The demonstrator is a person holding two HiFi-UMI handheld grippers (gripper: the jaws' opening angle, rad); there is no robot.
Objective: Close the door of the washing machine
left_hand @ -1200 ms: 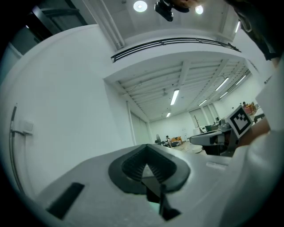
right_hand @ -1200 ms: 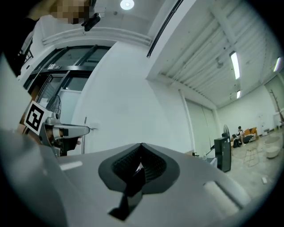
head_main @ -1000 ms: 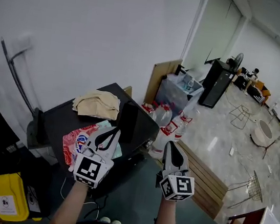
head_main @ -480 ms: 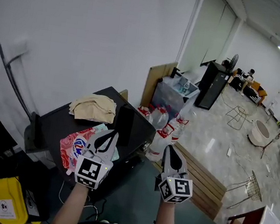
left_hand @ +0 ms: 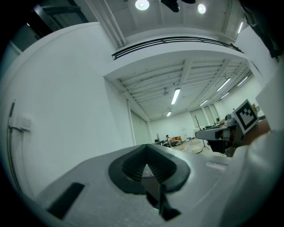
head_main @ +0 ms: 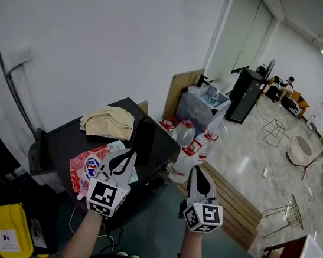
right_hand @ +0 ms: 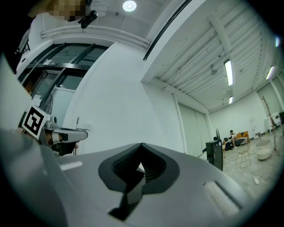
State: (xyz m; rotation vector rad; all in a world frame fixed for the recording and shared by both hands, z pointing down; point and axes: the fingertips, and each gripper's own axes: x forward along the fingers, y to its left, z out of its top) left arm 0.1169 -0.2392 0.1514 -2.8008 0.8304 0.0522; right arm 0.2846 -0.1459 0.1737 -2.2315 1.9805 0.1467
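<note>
Black tabletop point(head_main: 71, 136) bears beige cloth point(head_main: 109, 121); left tool point(head_main: 129, 152) and right tool point(head_main: 195, 168) closed, empty.

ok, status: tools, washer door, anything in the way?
Left tool shut, empty. Right tool shut, empty. Washer door not in view. Beige cloth and printed bag on dark top ahead.

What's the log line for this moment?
left gripper: shut, empty | right gripper: shut, empty | both: raised, touching nothing | washing machine door: not identifiable
</note>
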